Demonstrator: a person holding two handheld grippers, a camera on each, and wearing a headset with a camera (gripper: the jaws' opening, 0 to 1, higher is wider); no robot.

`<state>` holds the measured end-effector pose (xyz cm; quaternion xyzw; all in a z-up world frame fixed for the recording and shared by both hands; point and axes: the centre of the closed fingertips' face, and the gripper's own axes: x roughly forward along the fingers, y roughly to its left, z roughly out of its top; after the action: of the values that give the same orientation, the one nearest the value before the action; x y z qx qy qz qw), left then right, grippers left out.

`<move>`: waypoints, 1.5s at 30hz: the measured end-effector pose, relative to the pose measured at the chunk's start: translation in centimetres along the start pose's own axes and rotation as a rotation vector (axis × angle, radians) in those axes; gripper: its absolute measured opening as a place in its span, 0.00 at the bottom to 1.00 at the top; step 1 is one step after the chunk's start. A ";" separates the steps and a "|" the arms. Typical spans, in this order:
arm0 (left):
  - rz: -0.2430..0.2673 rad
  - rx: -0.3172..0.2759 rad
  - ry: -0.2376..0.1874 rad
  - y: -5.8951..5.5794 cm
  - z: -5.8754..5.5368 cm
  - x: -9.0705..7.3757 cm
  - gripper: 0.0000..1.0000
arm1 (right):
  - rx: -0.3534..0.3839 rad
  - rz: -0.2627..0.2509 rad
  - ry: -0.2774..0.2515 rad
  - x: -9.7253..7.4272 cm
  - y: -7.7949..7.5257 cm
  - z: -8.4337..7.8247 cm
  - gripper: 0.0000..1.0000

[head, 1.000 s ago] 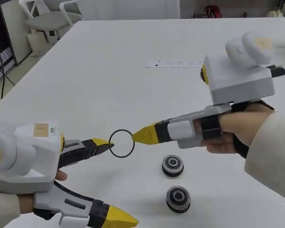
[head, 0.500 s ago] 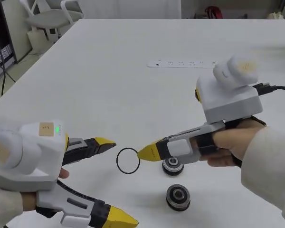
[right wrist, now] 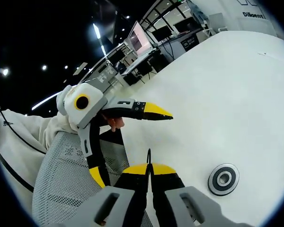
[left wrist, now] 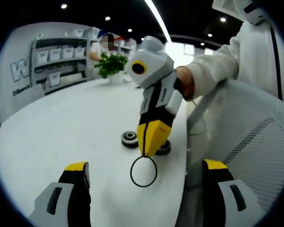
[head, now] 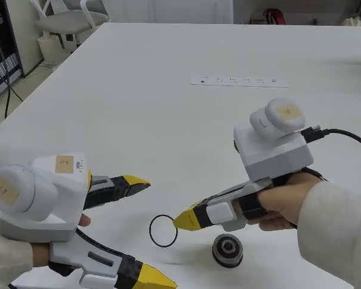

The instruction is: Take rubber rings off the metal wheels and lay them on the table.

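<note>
The left gripper (head: 158, 232), nearest the camera, was held with its jaws spread wide and empty above the white counter (head: 168, 120). Just ahead of it, the right gripper (head: 182, 221) had its yellow tips pinched closed on the edge of a black rubber ring (head: 150, 231). The ring hung low over the counter, and whether it touched the surface could not be told. A metal wheel (head: 228, 250) lay flat beside that gripper, and in the left gripper view a second wheel (left wrist: 129, 138) sat close by. A white power strip (head: 237, 80) lay farther back.
</note>
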<state>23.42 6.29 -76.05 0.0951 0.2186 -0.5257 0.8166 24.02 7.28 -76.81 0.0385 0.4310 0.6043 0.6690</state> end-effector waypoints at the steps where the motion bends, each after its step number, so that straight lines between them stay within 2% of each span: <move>1: -0.001 -0.001 0.000 0.0 0.0 0.0 1.00 | -0.003 -0.003 0.005 0.1 -0.2 -0.1 0.00; 21: -0.004 0.000 0.012 0.0 -0.3 0.0 1.00 | -0.008 -0.060 0.042 1.1 -2.1 -1.8 0.00; 29: -0.006 -0.002 0.013 0.0 -0.4 -0.1 1.00 | -0.018 -0.107 0.060 1.1 -3.3 -2.3 0.00; 36: -0.011 -0.002 0.022 -0.1 -0.6 -0.1 1.00 | -0.047 -0.129 0.084 1.3 -3.6 -2.8 0.00; 45: -0.016 -0.005 0.024 0.0 -0.8 0.0 1.00 | -0.047 -0.138 0.085 1.3 -4.0 -3.0 0.00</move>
<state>23.24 6.63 -76.77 0.0975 0.2305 -0.5304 0.8100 25.12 5.88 -81.67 -0.0325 0.4462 0.5679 0.6909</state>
